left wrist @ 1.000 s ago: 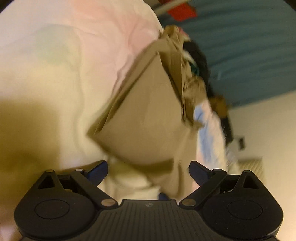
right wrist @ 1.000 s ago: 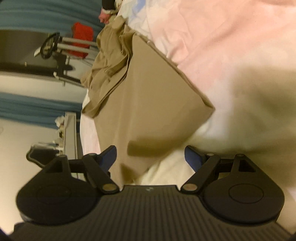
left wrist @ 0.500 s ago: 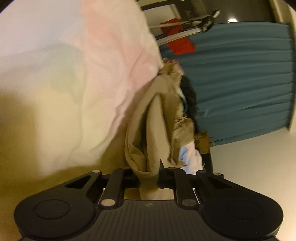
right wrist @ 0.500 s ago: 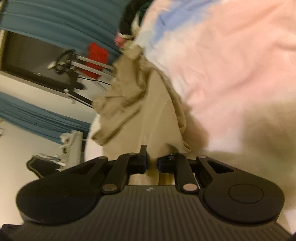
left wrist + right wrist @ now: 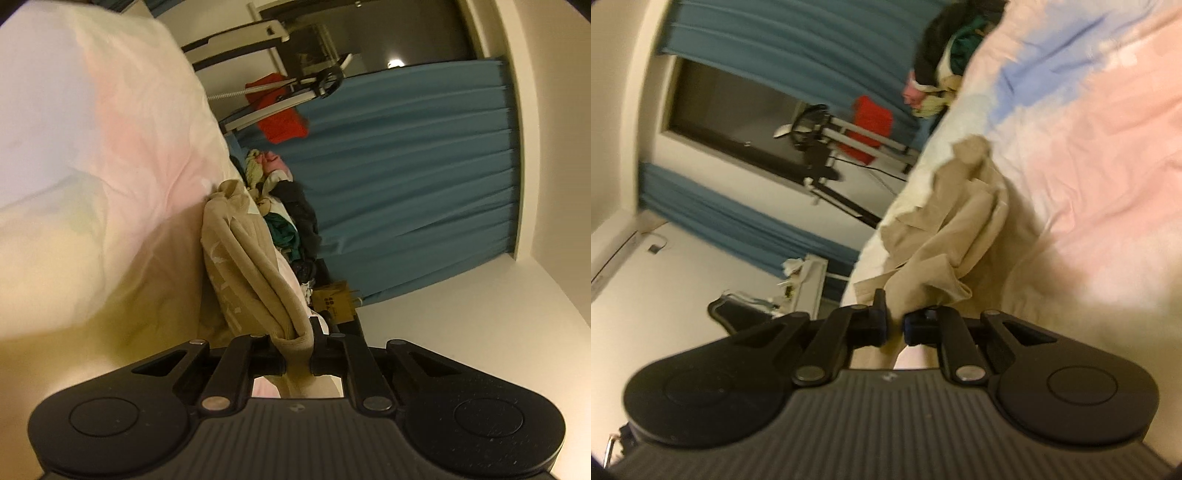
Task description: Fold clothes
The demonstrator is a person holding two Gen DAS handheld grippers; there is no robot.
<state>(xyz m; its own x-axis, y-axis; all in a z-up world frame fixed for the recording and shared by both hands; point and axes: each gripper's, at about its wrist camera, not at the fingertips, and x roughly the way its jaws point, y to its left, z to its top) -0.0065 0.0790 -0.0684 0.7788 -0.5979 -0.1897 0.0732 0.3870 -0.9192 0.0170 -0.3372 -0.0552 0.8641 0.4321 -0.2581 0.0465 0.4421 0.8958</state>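
Tan garment point(image 5: 255, 273) pinched between both jaws

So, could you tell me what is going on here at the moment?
A person is folding a tan garment on a bed with pastel bedding. The left gripper and the right gripper are each shut on an edge of it. A pile of unfolded clothes waits farther along the bed.

I see open pastel bedsheet point(image 5: 122, 155) on one side of the bunched tan garment point(image 5: 251, 273), room to pass there. On its far side, a heap of mixed clothes point(image 5: 291, 221) crowds the bed edge, with a metal drying rack point(image 5: 857, 136) beyond.
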